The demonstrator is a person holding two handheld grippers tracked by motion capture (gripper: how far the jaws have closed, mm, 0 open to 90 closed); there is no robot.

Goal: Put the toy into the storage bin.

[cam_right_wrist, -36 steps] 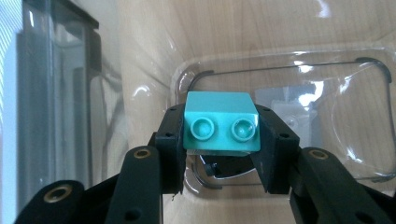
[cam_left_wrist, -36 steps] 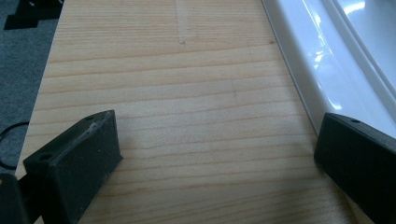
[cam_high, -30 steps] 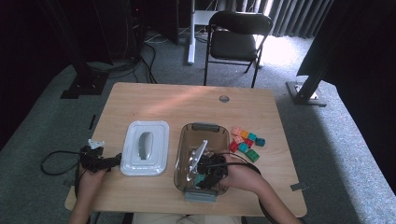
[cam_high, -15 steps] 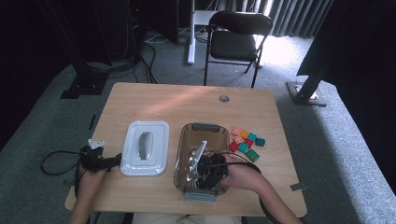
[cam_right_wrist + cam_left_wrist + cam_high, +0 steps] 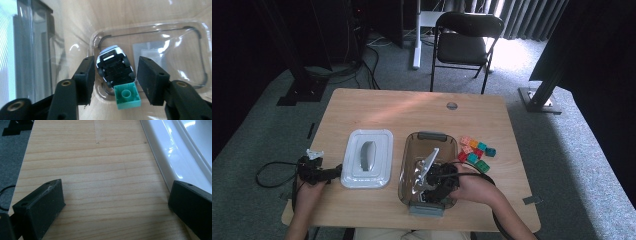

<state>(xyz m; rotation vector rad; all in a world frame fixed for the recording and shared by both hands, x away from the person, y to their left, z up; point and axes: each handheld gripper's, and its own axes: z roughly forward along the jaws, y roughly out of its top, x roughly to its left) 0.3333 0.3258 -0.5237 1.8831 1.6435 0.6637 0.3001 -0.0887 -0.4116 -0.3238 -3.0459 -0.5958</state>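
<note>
Right tongs (image 5: 113, 80) down inside clear tub (image 5: 412, 155), jaws just been opening, pads now off toy. Toy car (image 5: 114, 67) between jaws: upside down, black underside, white body. Teal brick (image 5: 127, 96) touching its near end, hollow side up. Left tongs (image 5: 112, 202) wide apart, nothing between, white lid (image 5: 175, 152) beside one jaw. Pale wood counter (image 5: 387, 115), grey carpet, black chair (image 5: 464, 35) beyond.

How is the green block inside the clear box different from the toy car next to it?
The green block is a small square teal brick with one round stud; the toy car is longer, black and white, lying wheels-up. Both lie on the bottom of the clear box, touching, between the right gripper jaws, which have just been opening.
</note>
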